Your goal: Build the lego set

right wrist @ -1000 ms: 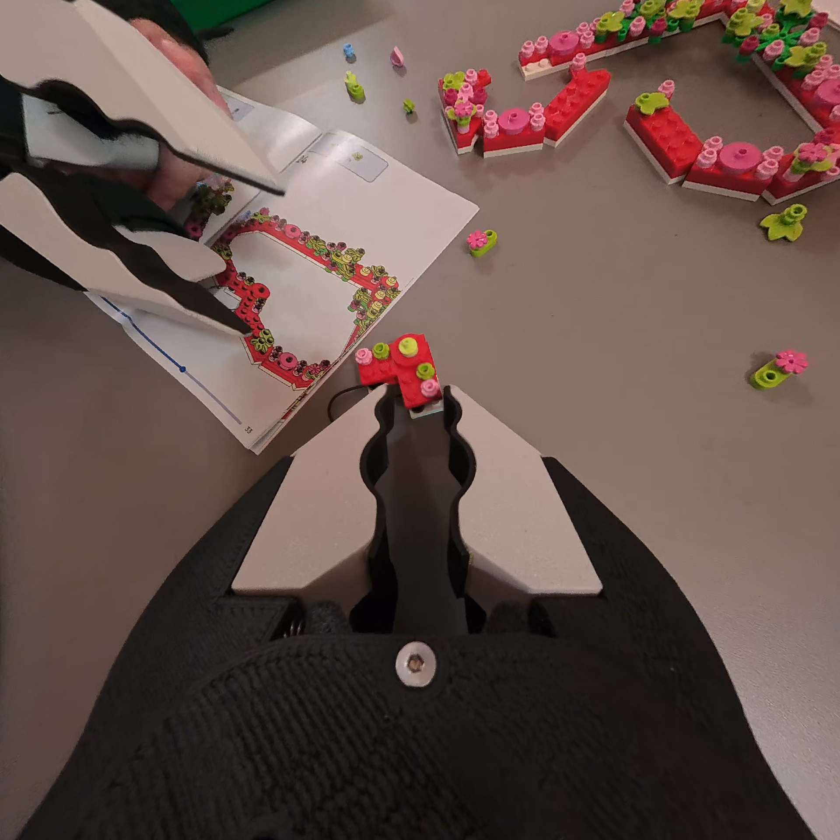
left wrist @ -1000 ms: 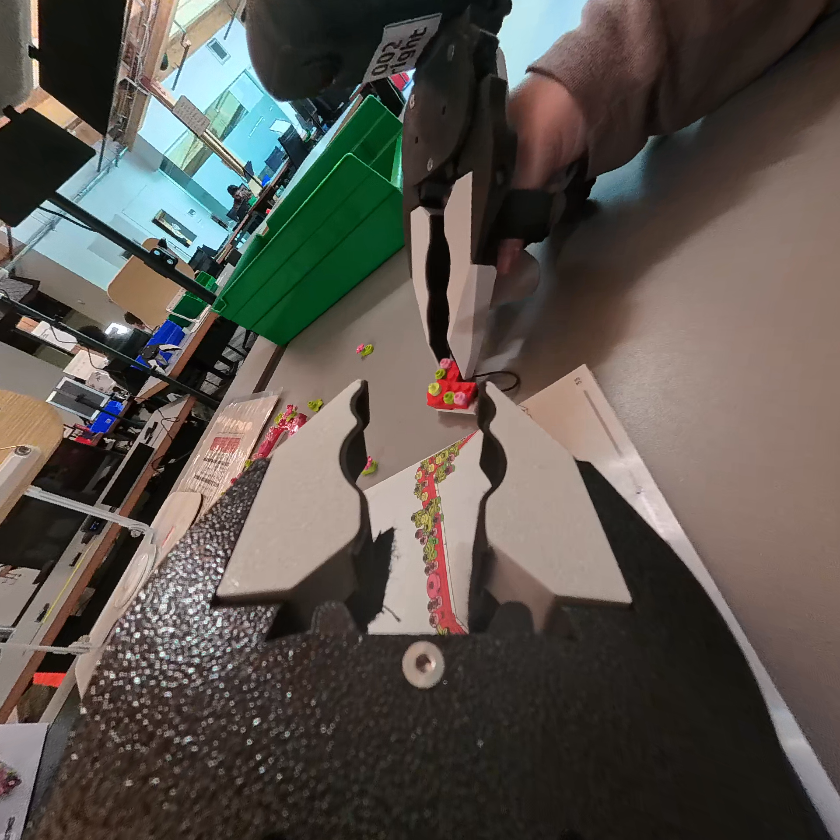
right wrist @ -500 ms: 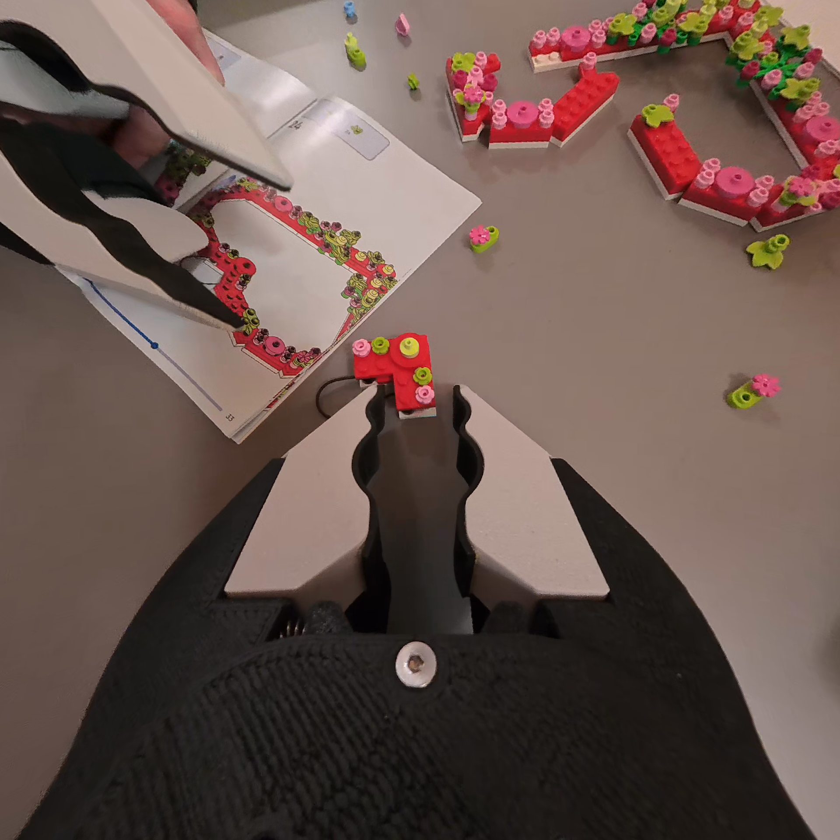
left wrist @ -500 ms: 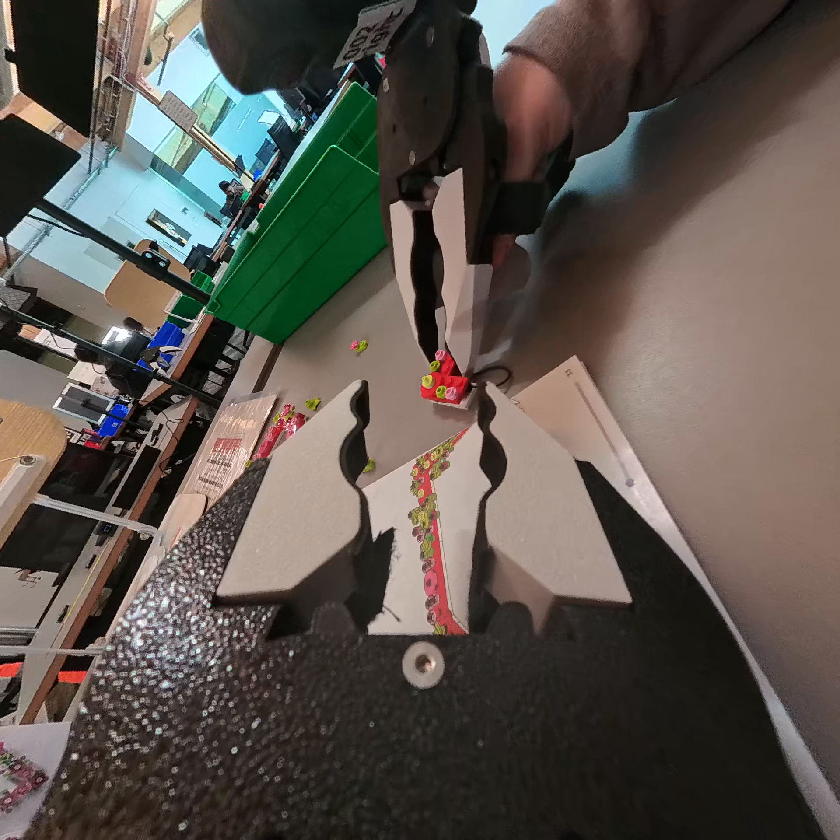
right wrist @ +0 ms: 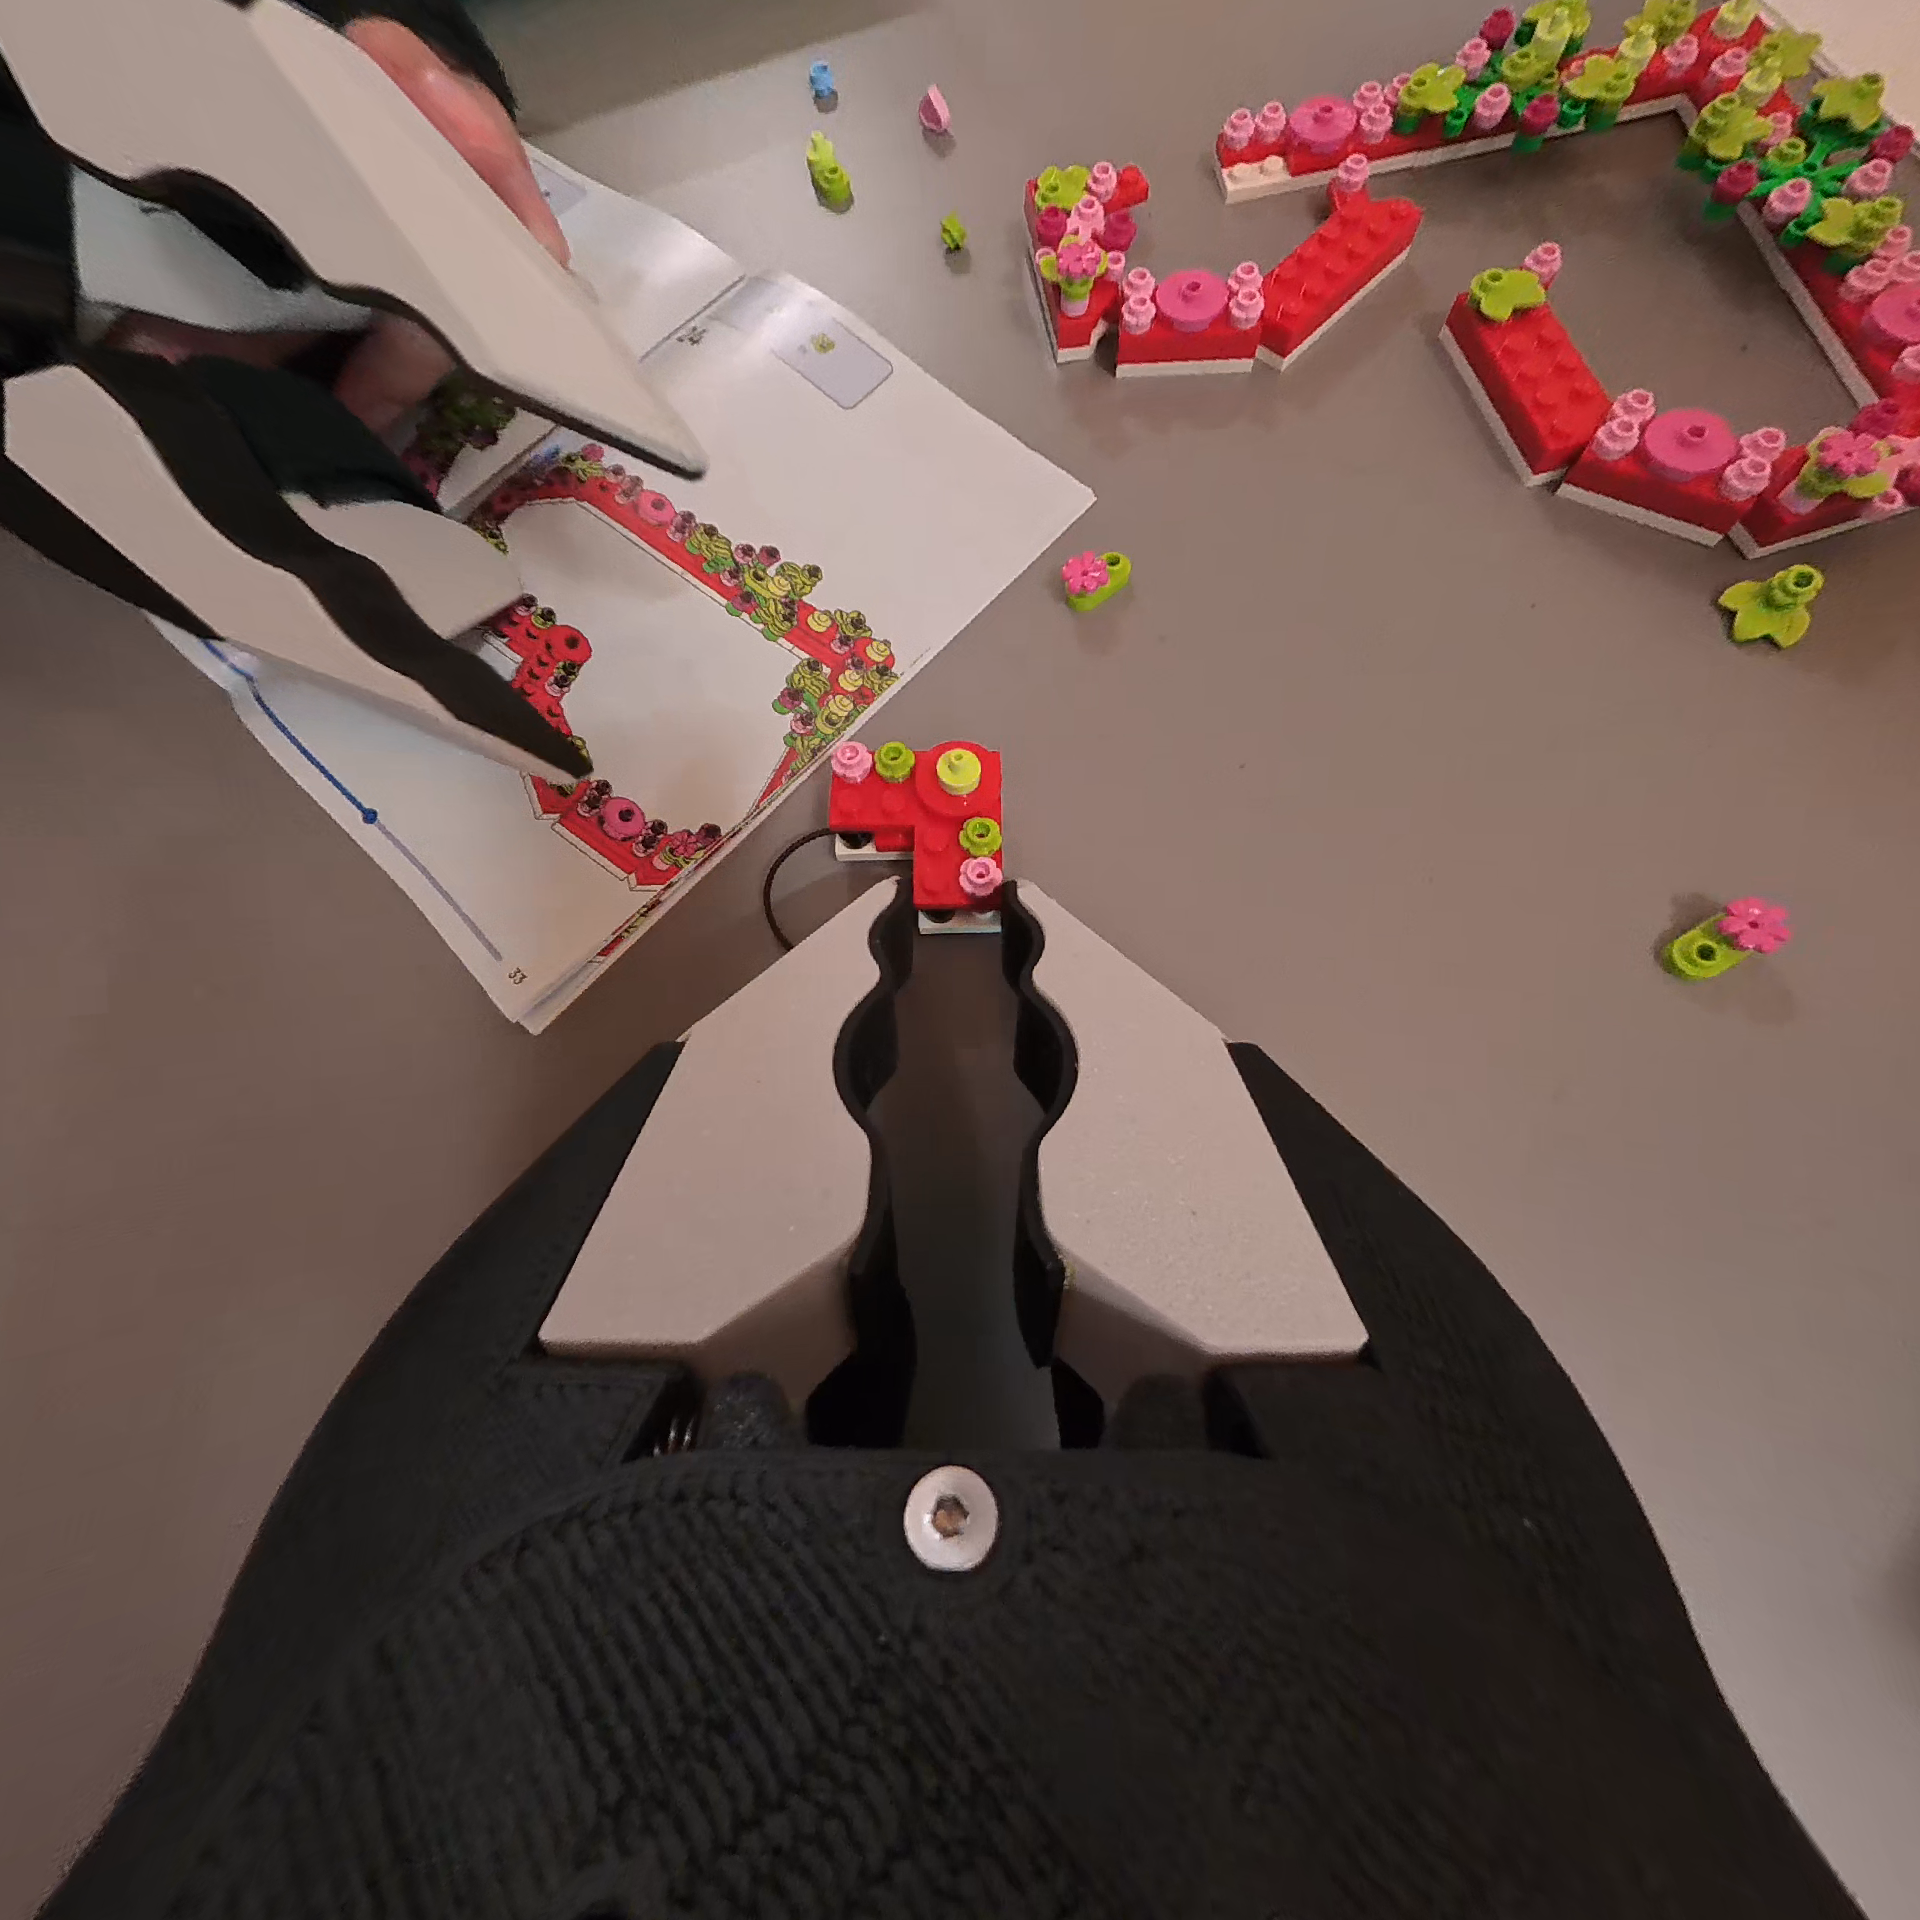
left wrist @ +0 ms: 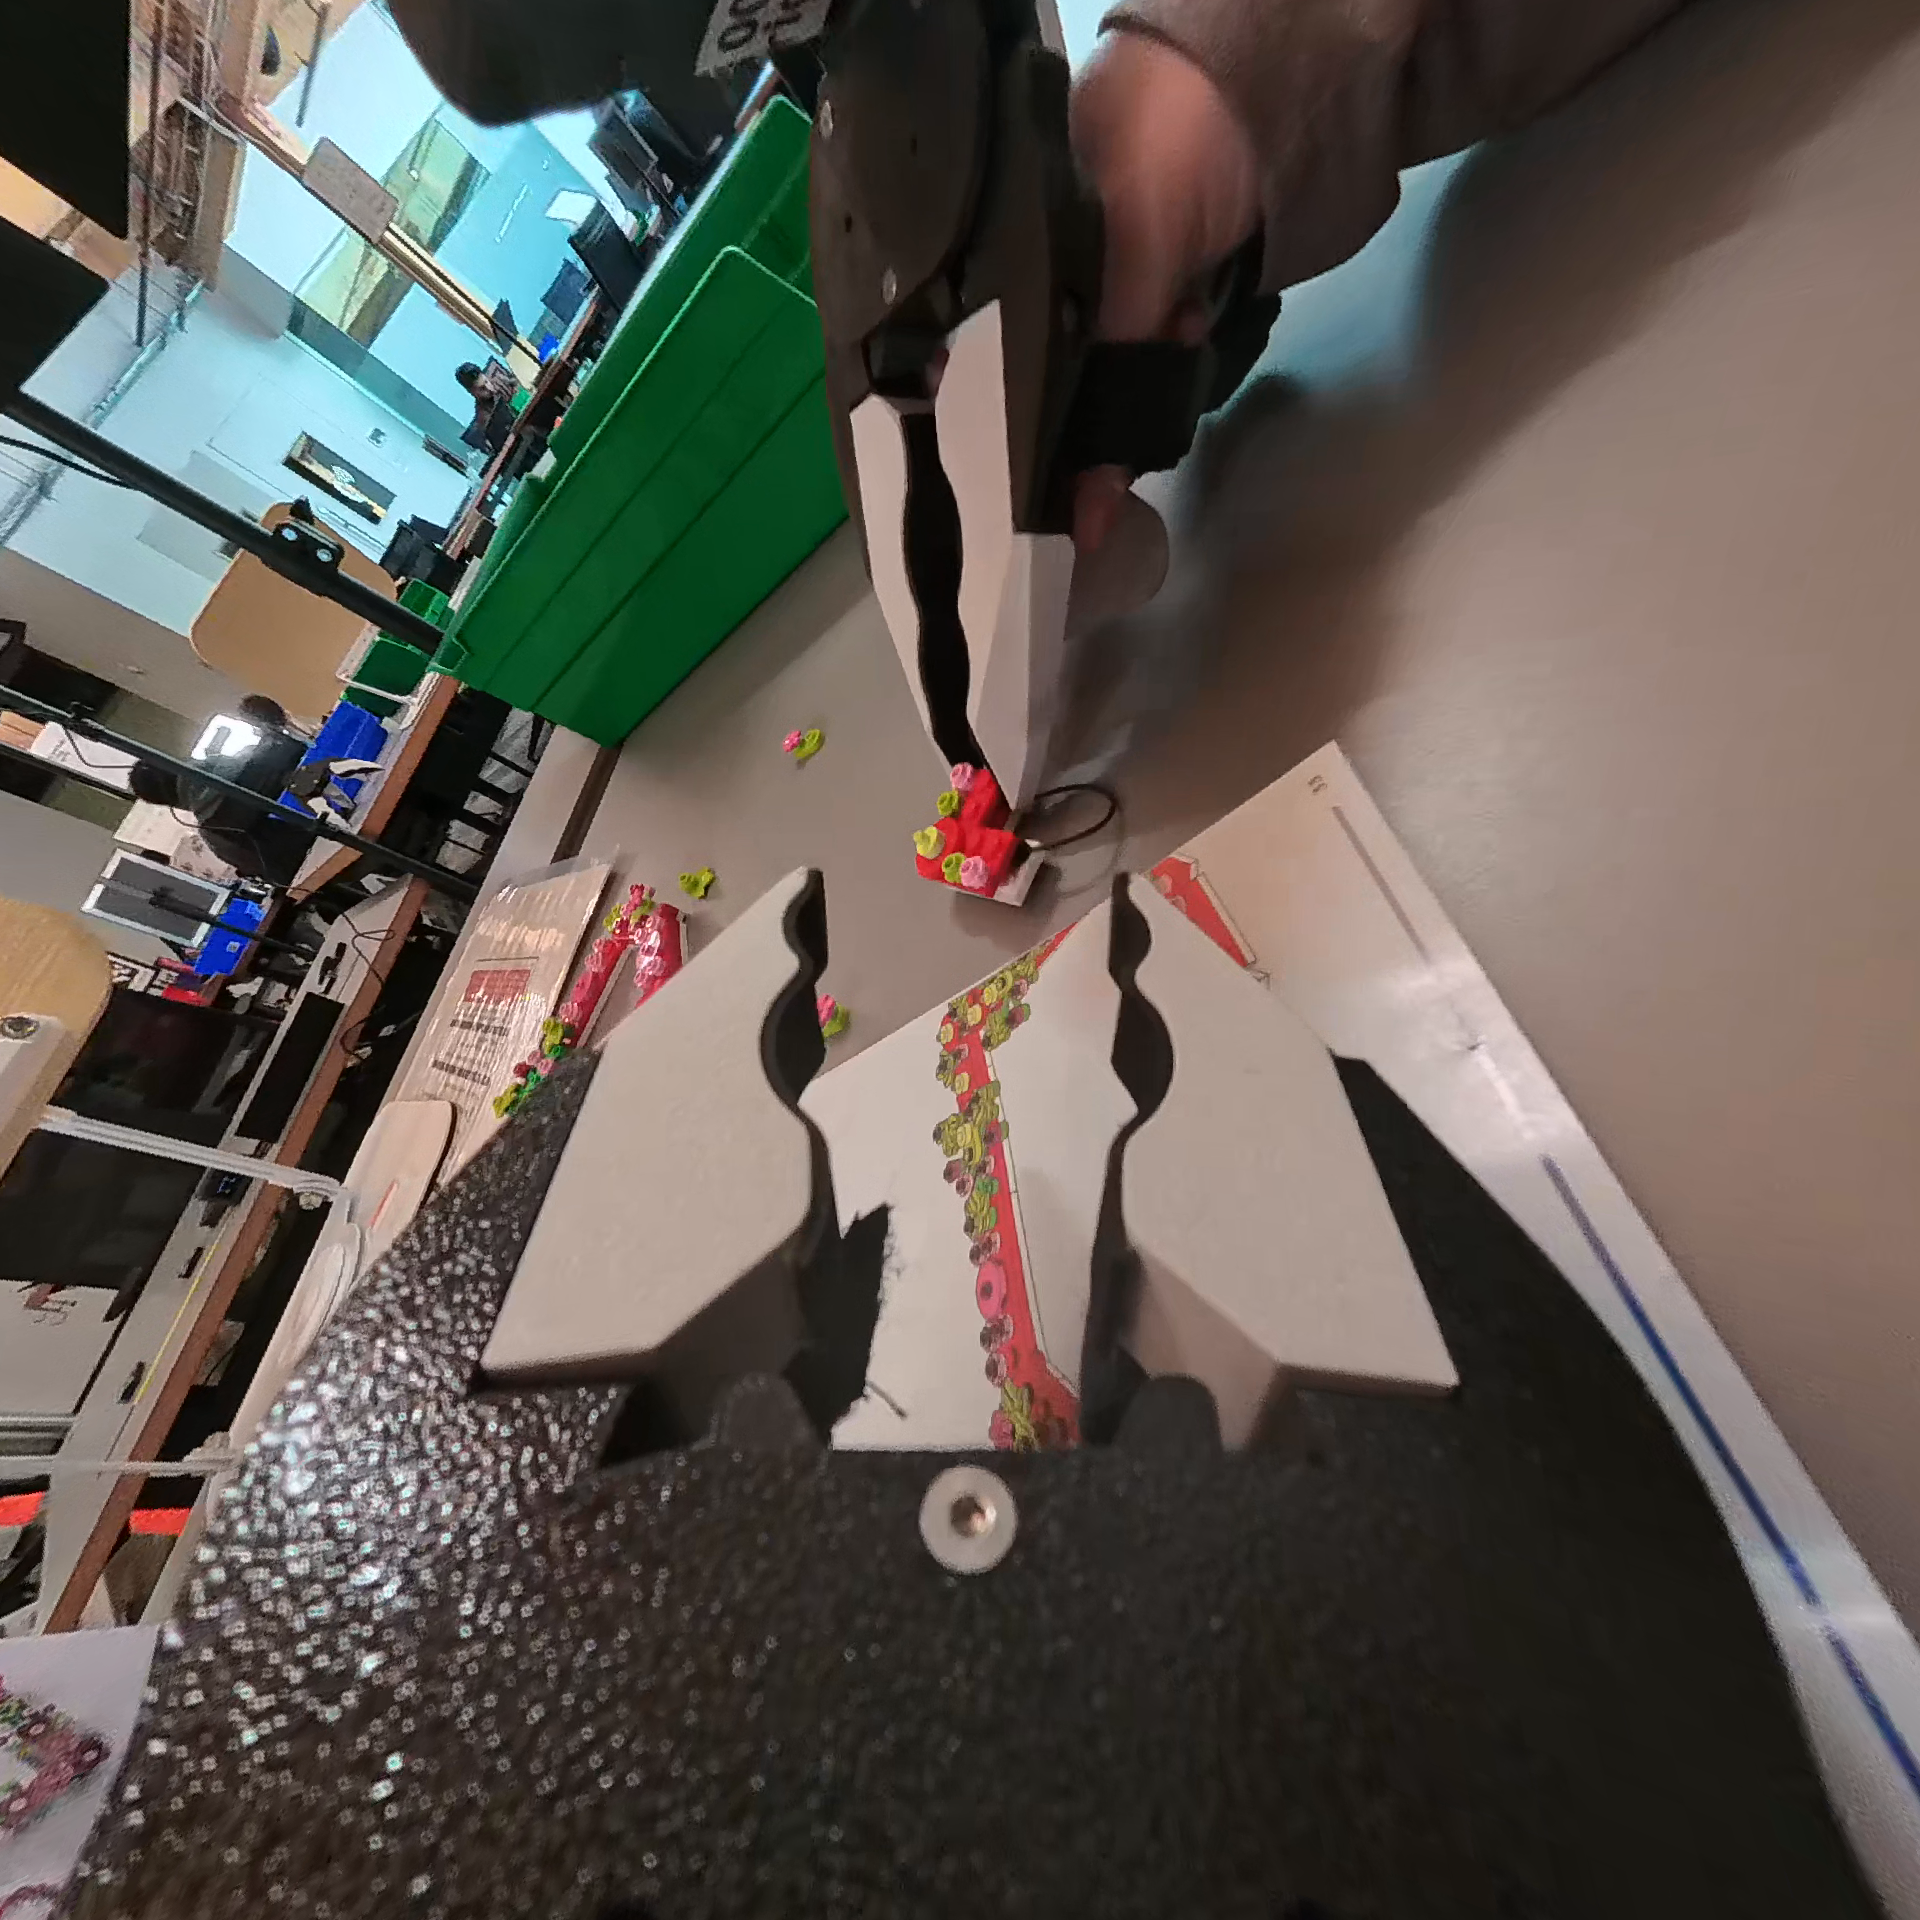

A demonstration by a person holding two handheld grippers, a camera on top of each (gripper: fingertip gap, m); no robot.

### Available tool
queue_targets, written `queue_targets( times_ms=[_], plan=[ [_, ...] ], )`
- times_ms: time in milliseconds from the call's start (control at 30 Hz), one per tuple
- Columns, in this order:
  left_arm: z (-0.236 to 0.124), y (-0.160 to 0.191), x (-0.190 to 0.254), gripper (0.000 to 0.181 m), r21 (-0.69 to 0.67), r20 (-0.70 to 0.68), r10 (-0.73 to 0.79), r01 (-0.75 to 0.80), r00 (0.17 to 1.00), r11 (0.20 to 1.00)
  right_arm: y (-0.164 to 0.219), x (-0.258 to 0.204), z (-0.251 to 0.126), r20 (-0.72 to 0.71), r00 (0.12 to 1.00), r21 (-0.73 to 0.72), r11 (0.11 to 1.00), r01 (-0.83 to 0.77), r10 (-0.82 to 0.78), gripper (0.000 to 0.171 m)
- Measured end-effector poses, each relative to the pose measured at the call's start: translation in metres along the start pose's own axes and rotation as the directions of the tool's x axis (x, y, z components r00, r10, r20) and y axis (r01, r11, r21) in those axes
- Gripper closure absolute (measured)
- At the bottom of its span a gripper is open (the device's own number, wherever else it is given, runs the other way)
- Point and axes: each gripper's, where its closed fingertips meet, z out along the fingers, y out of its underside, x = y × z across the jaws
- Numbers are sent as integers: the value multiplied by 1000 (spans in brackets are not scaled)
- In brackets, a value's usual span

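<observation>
A red L-shaped corner piece point(right wrist: 920, 805) with pink and lime studs lies on the grey table by the corner of the open instruction booklet point(right wrist: 883, 468). My right gripper point(right wrist: 958, 899) points steeply down, and its jaws stand closed narrowly around the piece's near arm. The piece point(left wrist: 971, 842) and the right gripper point(left wrist: 997, 800) also show in the left wrist view. My left gripper point(left wrist: 966, 894) is open and empty, hovering low over the booklet point(left wrist: 1299, 935). It also shows at the upper left of the right wrist view point(right wrist: 639, 618).
Built red frame sections with flowers lie at the far right point(right wrist: 1195, 312) point(right wrist: 1662, 468). Loose lime and pink pieces point(right wrist: 1091, 582) point(right wrist: 1720, 940) point(right wrist: 1771, 608) are scattered about. A black loop point(right wrist: 779, 883) lies beside the corner piece. Green bins point(left wrist: 665, 499) stand at the table's far side. Spacing between my two grippers at the tips: around 7 cm.
The right jaws have narrowed onto the corner piece, which has turned a little and now lies straight between them. The left gripper has shifted slightly over the booklet.
</observation>
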Motion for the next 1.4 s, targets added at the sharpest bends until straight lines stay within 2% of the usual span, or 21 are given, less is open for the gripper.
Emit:
queue_targets(
  times_ms=[100,200,267,367,433,567,667,900,1233,1400],
  plan=[
    [0,3,-5,125,-13,33,31,-31,999,999,-9,-3,-4,23,1000,30,1000,-1,0,156],
    [-3,4,-15,121,-38,116,151,-147,982,988,-25,-8,-10,33,999,70,997,17,-19,157],
    [-5,4,-20,122,-72,183,276,-268,943,961,-36,-14,-12,53,998,94,995,22,-27,157],
    [-11,-5,-26,127,-107,293,467,-456,834,883,-48,-26,-12,89,995,114,993,27,-38,157],
    [-12,-6,-25,125,-123,316,510,-499,800,858,-54,-34,-12,111,993,122,992,36,-50,157],
    [-13,-6,-28,124,-105,322,475,-467,819,878,-63,-49,-12,150,986,130,990,60,-79,157],
    [-17,-9,-29,139,-76,337,478,-482,811,873,-68,-56,-12,170,981,131,989,70,-92,157],
    [-25,-19,-28,163,-62,384,525,-546,760,836,-70,-62,-11,199,977,124,991,52,-76,157],
    [-25,-18,-28,166,-99,369,567,-575,737,812,-73,-63,-10,220,974,136,990,27,-56,157],
    [-32,-24,-35,166,-46,387,487,-510,783,859,-83,-65,-16,228,969,211,977,41,-90,153]
  ],
)
